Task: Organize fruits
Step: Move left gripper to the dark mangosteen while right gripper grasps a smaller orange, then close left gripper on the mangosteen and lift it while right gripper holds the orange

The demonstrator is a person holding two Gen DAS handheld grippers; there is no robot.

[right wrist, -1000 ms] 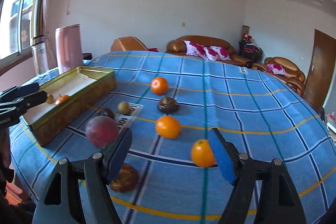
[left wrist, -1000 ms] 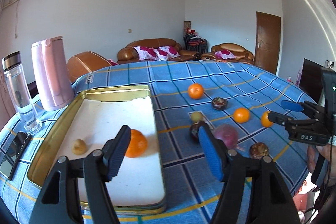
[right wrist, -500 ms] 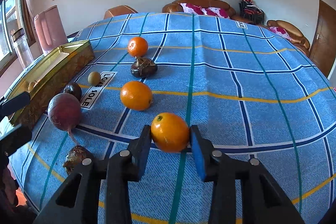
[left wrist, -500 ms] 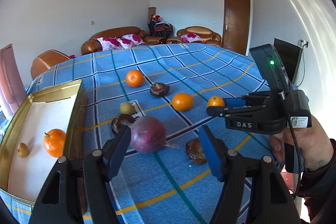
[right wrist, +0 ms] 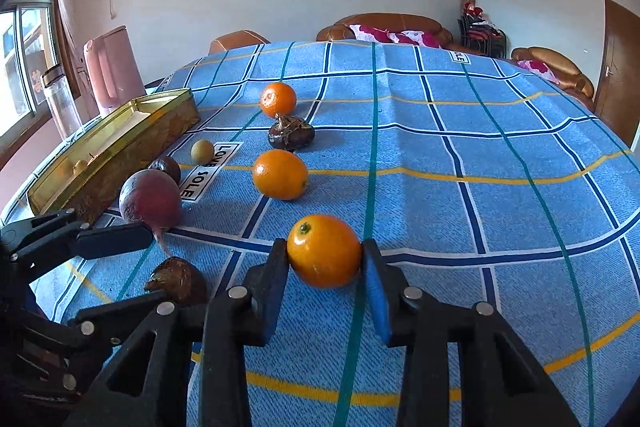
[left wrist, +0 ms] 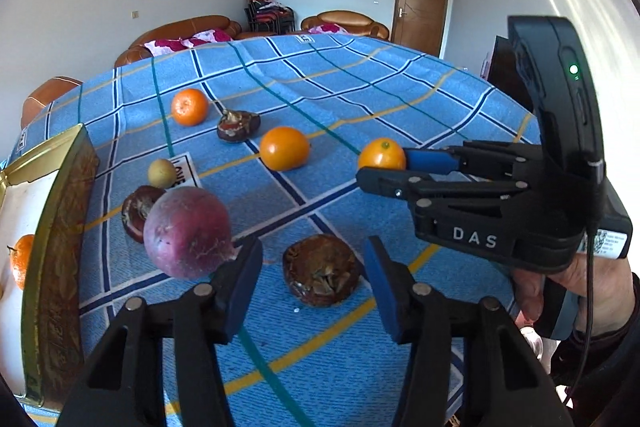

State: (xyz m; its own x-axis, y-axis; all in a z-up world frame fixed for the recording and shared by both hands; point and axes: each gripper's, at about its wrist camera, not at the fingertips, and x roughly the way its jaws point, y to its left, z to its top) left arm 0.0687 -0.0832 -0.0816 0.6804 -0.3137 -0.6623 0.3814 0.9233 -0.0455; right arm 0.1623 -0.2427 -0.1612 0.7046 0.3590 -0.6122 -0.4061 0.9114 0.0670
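My right gripper (right wrist: 324, 255) is shut on an orange (right wrist: 324, 251) resting on the blue checked cloth; in the left wrist view the same right gripper (left wrist: 384, 163) holds that orange (left wrist: 382, 155). My left gripper (left wrist: 314, 279) straddles a brown wrinkled fruit (left wrist: 322, 269). Its jaws are closing, with a gap still showing on both sides of the fruit. A big purple-red round fruit (left wrist: 188, 233) lies just left of the left finger. The gold tin tray (left wrist: 56, 227) at the far left holds an orange (left wrist: 24, 259).
On the cloth lie two more oranges (left wrist: 285, 149) (left wrist: 190, 107), two dark fruits (left wrist: 238, 127) (left wrist: 138, 211) and a small yellow-green one (left wrist: 161, 173). A pink kettle (right wrist: 112, 67) and a glass bottle (right wrist: 60, 99) stand behind the tray. A hand (left wrist: 560, 279) grips the right tool.
My left gripper swung right from over the tray to the brown fruit, and its jaws narrowed. My right gripper came down around the nearest orange and shut on it.
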